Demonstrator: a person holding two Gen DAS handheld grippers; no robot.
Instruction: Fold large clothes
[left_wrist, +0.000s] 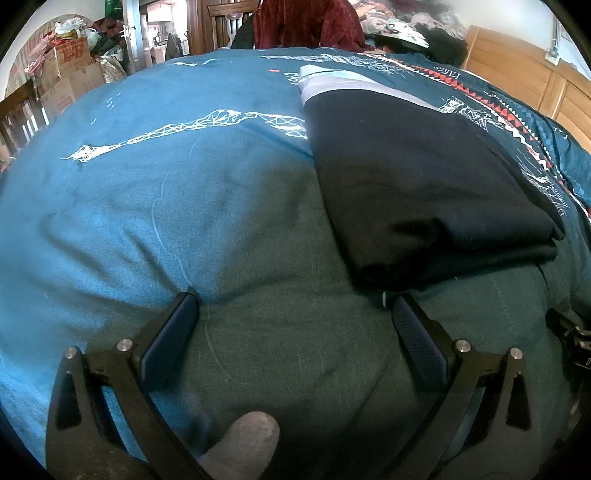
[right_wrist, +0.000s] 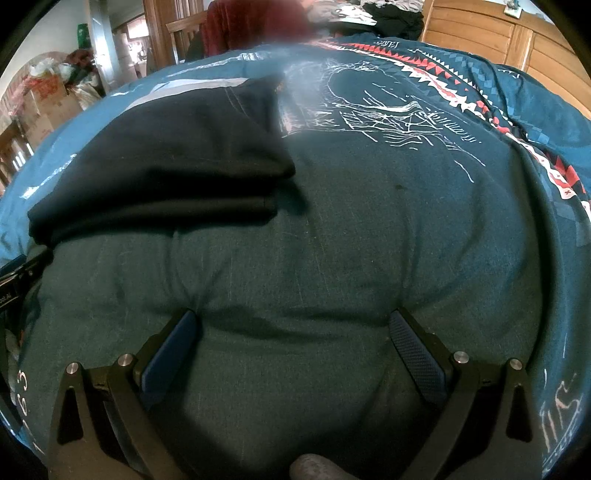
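A folded black garment (left_wrist: 417, 173) with a grey band at its far end lies on the teal bedspread (left_wrist: 184, 206). In the right wrist view the same garment (right_wrist: 166, 162) sits to the upper left. My left gripper (left_wrist: 291, 302) is open, fingers spread on the bedspread just short of the garment's near edge, which lies close to the right finger (left_wrist: 413, 332). My right gripper (right_wrist: 291, 321) is open too, resting on bare bedspread (right_wrist: 332, 240) with nothing between its fingers, the garment well ahead and to the left. A gloved fingertip (left_wrist: 247, 443) shows at the bottom.
A wooden headboard (right_wrist: 498, 33) rises at the right. A dark red garment (left_wrist: 306, 22), piled clothes (left_wrist: 406, 26) and a wooden chair (left_wrist: 229, 22) stand beyond the bed. Cardboard boxes (left_wrist: 70, 74) and bags crowd the far left. The other gripper's body (left_wrist: 572, 332) shows at the right edge.
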